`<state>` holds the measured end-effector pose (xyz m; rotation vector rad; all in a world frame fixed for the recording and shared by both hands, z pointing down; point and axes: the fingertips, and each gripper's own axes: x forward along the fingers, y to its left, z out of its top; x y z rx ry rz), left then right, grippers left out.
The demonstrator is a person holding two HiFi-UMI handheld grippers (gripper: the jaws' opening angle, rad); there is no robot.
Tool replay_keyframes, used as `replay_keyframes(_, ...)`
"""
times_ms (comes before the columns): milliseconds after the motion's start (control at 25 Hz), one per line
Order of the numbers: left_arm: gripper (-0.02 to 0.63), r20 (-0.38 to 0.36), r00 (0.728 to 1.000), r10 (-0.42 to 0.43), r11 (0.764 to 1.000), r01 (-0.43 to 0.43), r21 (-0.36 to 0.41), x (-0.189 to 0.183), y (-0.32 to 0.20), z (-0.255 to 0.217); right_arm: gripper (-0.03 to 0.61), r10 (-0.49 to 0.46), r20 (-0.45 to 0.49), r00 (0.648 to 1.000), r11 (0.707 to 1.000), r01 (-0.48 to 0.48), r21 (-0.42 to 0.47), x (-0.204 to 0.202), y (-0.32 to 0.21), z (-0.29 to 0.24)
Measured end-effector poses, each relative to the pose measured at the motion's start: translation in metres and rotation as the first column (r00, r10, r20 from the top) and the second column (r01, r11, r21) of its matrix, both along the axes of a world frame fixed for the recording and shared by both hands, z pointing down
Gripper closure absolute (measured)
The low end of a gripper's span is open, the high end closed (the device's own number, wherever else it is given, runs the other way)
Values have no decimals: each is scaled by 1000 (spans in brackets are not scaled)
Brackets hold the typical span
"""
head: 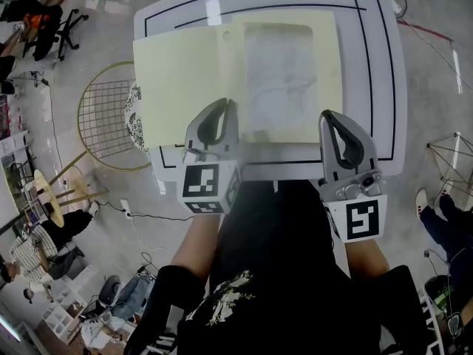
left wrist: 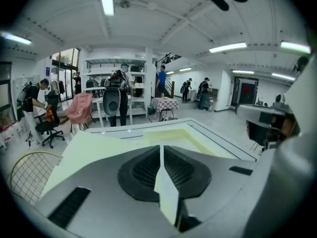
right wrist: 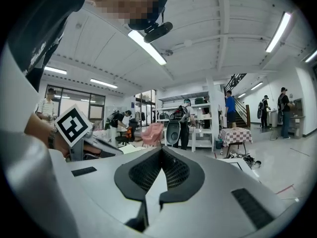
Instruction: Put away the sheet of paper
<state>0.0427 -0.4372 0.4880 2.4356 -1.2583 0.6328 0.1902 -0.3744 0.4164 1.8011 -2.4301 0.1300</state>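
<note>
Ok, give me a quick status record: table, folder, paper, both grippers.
table: white with black border lines
folder: yellow, open, left half reaching the table's left edge
paper: pale sheet lying on the folder's right half
left gripper: shut on the folder's near edge
right gripper: jaws together by the folder's near right corner; a grip there is unclear

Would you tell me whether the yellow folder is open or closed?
Open: the yellow folder lies spread in two halves, a pale sheet showing on the right.
</note>
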Motion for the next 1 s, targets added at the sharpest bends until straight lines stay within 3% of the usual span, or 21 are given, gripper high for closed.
replay_keyframes(200,612,-98,995,18,993,-7,114,-10,19,-43,580,11,-17,1000,999,-11,39,-12,13,-17)
replay_keyframes(360,612,-136,990,26,970,7,242,-23,40,-80,580,31,-31,999,999,-29,44,-26,33,-23)
replay_keyframes(480,614,-150,988,29,954,17,301,-35,59,-97,580,53,15,998,998,-54,41,-36,47,-22)
replay_keyframes(800,612,-187,982,5,924,67,377,-69,123,-130,580,0,-6,1000,998,0,62,-82,86,-47)
replay_keyframes(1000,612,-202,979,-26,892,113,437,-94,151,-150,580,4,-29,1000,998,-2,67,-92,116,-54)
